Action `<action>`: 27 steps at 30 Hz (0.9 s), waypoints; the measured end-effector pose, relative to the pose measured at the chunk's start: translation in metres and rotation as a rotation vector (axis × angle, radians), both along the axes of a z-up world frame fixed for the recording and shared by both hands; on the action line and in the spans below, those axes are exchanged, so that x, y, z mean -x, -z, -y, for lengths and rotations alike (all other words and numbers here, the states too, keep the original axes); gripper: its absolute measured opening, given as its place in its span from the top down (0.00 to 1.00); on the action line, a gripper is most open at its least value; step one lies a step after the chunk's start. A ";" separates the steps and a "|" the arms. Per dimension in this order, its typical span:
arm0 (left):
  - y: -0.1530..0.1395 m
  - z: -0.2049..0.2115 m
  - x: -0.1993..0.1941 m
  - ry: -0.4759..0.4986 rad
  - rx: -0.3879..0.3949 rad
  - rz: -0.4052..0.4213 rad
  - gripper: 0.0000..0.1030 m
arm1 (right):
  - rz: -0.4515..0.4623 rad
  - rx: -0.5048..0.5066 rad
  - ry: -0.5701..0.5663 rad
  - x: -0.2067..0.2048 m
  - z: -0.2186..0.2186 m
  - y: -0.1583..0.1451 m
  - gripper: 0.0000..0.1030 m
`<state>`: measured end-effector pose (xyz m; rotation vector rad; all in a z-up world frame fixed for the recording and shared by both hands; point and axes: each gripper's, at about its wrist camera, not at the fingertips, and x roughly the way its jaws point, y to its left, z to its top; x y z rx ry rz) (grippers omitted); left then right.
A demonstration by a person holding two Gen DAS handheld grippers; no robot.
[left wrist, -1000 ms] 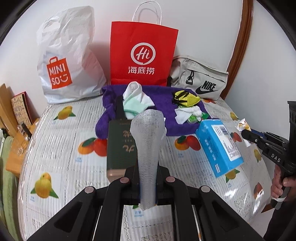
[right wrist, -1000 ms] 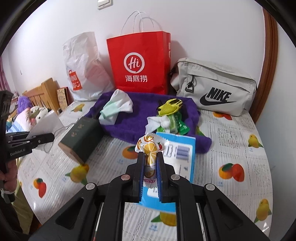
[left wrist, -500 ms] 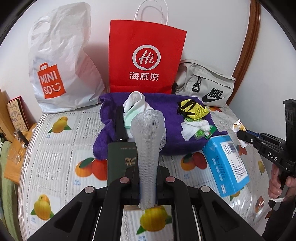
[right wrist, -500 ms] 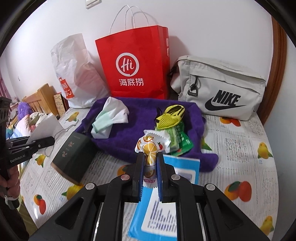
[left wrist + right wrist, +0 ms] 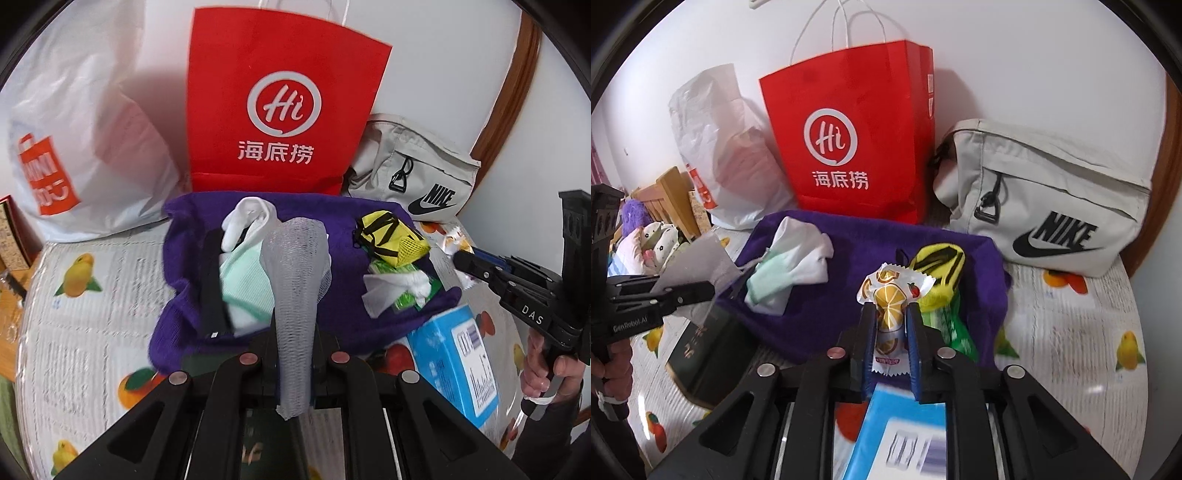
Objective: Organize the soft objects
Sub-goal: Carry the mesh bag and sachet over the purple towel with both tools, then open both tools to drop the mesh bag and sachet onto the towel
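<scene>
A: What is held by the left gripper (image 5: pixel 293 354)?

B: A white foam mesh sleeve (image 5: pixel 295 295) is clamped between its closed jaws. The sleeve's long axis is set along the fingers, with the wider open end pointed away from the camera, over the purple towel (image 5: pixel 184 295).

A: And the right gripper (image 5: pixel 890 332)?

B: It is closed on an orange-printed snack packet (image 5: pixel 890 291). The packet is held upright along the fingers, its crimped top pointed forward toward the red paper bag (image 5: pixel 849 147), above the near edge of the towel.

A: What is laid on the towel?

B: A white and mint cloth (image 5: pixel 247 280) is seen at the left, beside a black strap (image 5: pixel 212 284) laid lengthwise, front to back. A yellow mesh pouch (image 5: pixel 391 240) is placed at the right, with a green wrapper (image 5: pixel 945 325) and crumpled tissue (image 5: pixel 391 291) just nearer.

A: What is around the towel?

B: A blue box (image 5: pixel 454 362) is found at its right front corner, a dark green box (image 5: pixel 701 354) at its left front. A grey Nike bag (image 5: pixel 1045 206) and a white plastic bag (image 5: pixel 81 140) are stood by the wall.
</scene>
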<state>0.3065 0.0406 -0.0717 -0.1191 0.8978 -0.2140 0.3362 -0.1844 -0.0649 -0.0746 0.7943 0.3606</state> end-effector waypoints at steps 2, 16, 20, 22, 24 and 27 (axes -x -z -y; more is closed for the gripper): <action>0.004 0.002 -0.011 0.006 0.006 -0.015 0.91 | -0.003 0.011 0.003 -0.012 -0.002 0.002 0.83; 0.035 0.019 -0.080 0.053 0.023 -0.136 0.91 | -0.073 0.068 0.020 -0.080 -0.007 0.031 0.62; 0.043 0.022 -0.092 0.051 0.021 -0.168 0.90 | -0.072 0.108 -0.004 -0.082 -0.012 0.037 0.49; 0.044 0.021 -0.096 0.046 0.029 -0.179 0.86 | -0.066 0.123 -0.014 -0.083 -0.014 0.038 0.42; 0.045 0.022 -0.098 0.043 0.036 -0.185 0.80 | -0.052 0.134 -0.017 -0.081 -0.014 0.037 0.36; 0.045 0.022 -0.101 0.029 0.020 -0.185 0.50 | -0.039 0.120 -0.023 -0.080 -0.013 0.034 0.22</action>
